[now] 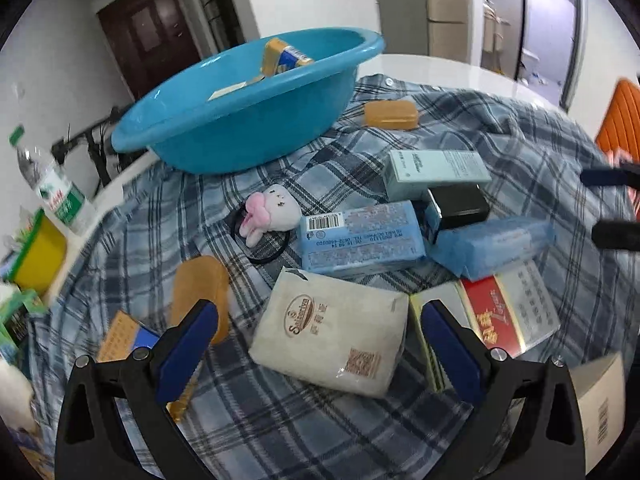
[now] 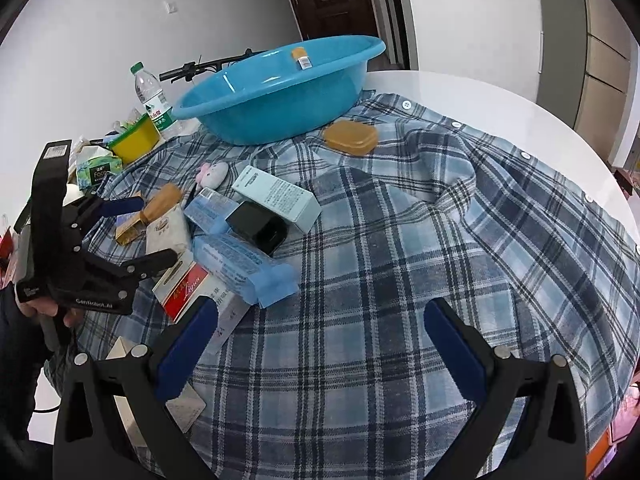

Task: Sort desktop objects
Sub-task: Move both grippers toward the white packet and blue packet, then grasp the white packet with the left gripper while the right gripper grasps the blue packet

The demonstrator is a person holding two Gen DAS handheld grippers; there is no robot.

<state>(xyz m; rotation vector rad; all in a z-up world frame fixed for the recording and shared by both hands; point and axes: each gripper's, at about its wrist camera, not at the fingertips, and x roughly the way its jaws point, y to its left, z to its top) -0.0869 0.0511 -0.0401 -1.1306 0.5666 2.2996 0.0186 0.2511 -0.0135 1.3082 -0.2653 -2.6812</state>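
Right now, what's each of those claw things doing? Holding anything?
Left gripper: open, empty, hovering over the beige pack.
Right gripper: open, empty, above the plaid shirt.

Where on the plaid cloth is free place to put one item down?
The plaid cloth lies bare right of the mint box, below the orange case. Crowded: the pile around the black box, by the left gripper.

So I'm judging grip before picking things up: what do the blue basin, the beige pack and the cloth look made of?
The blue basin looks like glossy moulded plastic, with light streaks on its wall. The beige pack seems wrapped in thin clear film that wrinkles and shines, soft inside. The cloth is a matte woven plaid shirt, with buttons and folds.
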